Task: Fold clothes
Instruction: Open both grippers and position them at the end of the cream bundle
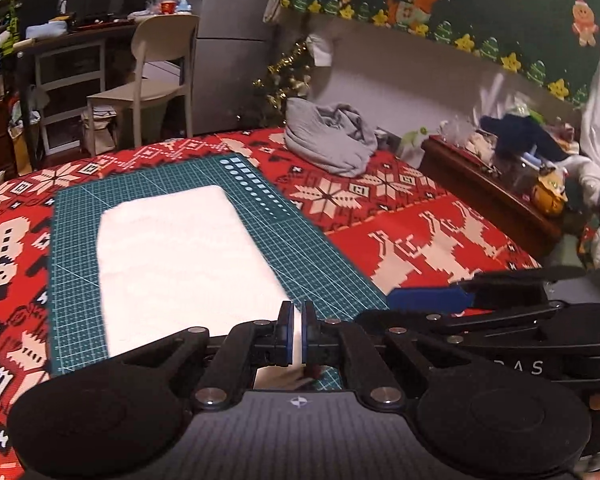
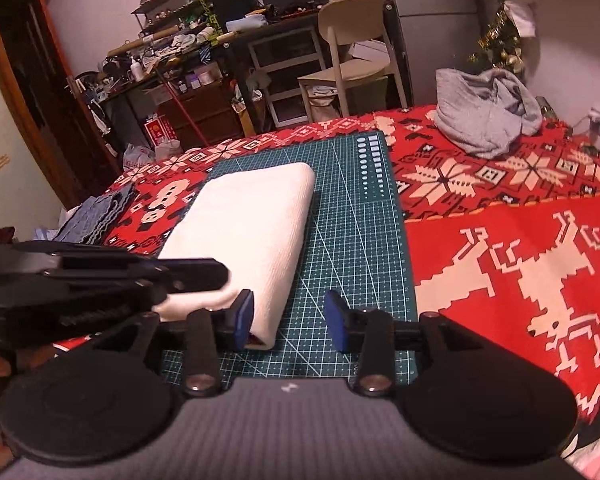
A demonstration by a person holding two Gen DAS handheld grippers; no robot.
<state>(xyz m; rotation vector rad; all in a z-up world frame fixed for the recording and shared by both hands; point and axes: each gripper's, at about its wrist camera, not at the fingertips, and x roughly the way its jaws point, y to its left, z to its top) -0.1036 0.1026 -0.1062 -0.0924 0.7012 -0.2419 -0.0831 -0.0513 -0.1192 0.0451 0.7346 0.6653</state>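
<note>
White letters "D A S" show on the black right gripper [image 1: 440, 300], its start cut off. One folded white cloth [image 2: 248, 232] lies on the green gridded cutting mat [image 2: 352, 240], its near corner clamped by the left gripper [image 1: 298, 332]. The right gripper's blue pads [image 2: 338, 320] stand apart, empty. One crumpled grey garment [image 1: 332, 140] sits near the red patterned bedcover's [image 2: 520, 264] far edge.

A plain white folded towel [image 2: 248, 224] lies on a dark green cutting mat [image 2: 352, 240] ruled with a pale grid. The red tablecloth [image 2: 512, 248] carries cream snowflakes and reindeer. A crumpled grey garment [image 2: 488, 112] is unpatterned.
</note>
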